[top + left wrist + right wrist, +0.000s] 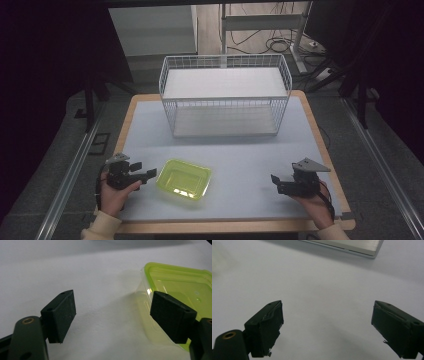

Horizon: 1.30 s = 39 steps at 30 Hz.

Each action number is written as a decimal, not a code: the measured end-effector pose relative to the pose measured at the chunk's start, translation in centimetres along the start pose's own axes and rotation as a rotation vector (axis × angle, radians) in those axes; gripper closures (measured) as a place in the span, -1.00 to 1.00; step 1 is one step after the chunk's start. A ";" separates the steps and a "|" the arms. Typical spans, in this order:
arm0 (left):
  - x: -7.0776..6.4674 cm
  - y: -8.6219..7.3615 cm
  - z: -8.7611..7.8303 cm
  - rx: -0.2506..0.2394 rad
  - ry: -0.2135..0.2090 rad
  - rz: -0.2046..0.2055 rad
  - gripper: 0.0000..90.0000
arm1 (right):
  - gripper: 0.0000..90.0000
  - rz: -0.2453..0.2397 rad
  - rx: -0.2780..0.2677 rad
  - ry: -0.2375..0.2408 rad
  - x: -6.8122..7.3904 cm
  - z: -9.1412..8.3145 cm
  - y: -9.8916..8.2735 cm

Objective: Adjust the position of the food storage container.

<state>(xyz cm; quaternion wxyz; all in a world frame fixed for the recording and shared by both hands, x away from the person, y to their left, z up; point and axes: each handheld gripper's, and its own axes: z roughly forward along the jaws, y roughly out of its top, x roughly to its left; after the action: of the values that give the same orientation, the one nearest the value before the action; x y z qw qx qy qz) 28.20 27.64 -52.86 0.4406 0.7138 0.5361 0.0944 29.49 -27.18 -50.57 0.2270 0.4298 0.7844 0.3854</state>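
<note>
I held my left gripper (150,175) just beside the yellow-green plastic container (183,179), its jaws spread wide with nothing between them. In the left gripper view the container (175,287) lay ahead and to the right of my jaws; the right pad (172,316) stood in front of the container's near wall, though I could not tell whether it touched it, and the left pad (61,315) hung over bare table surface (95,277). The container sat open, upright and empty on the table, close to my edge of it.

I judged this to be the approach step: the tub was not yet gripped. The next move, as I saw it, called for shifting my left gripper to the right so that one jaw went inside the rim and the other stayed outside, then closing on the thin wall without tipping the light tub.

My right gripper (274,181) waited well apart from the container, off to its right, jaws likewise wide apart and holding nothing. Beyond both tools stood the white wire basket (225,95), far ahead of them, a likely place for the tub to go.

I could read no brand, label or writing on the container, the basket or the grippers.
</note>
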 end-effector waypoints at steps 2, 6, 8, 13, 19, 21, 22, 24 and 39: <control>0.1 0.1 0.0 -0.003 0.004 -0.005 -0.54 | -0.73 -0.017 -0.004 -0.006 0.2 0.0 0.0; 0.2 0.2 -0.1 -0.006 0.015 -0.008 -0.46 | -0.68 -0.024 -0.013 -0.004 0.4 -0.4 0.0; 0.3 0.4 -0.3 -0.007 0.012 -0.011 -0.33 | -0.65 -0.018 -0.022 0.000 0.5 -0.7 0.0; 0.4 0.7 -0.8 -0.005 -0.017 0.003 0.30 | -0.63 -0.028 -0.032 0.000 0.7 -1.2 0.0; 0.4 1.0 -1.3 0.027 -0.062 0.032 0.96 | -0.62 -0.034 -0.029 0.001 0.7 -1.2 0.0; 0.2 1.1 -1.4 0.035 -0.069 0.048 0.99 | -0.62 -0.038 -0.028 0.000 0.6 -1.1 0.0; 0.2 1.1 -1.5 0.041 -0.081 0.054 1.00 | -0.61 -0.037 -0.027 0.000 0.6 -1.1 0.0; 0.2 1.1 -1.5 0.050 -0.095 0.060 1.00 | -0.61 -0.036 -0.027 -0.003 0.6 -1.1 0.0; -1.2 0.6 0.2 0.145 -0.183 0.115 1.00 | -0.61 -0.032 -0.034 -0.015 0.4 -1.3 0.1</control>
<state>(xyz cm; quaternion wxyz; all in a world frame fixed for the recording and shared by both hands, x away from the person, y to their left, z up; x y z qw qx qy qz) 28.22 26.49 -52.12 0.4286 0.7791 0.4571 0.0151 28.42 -27.29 -49.70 0.2463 0.4159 0.7828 0.3919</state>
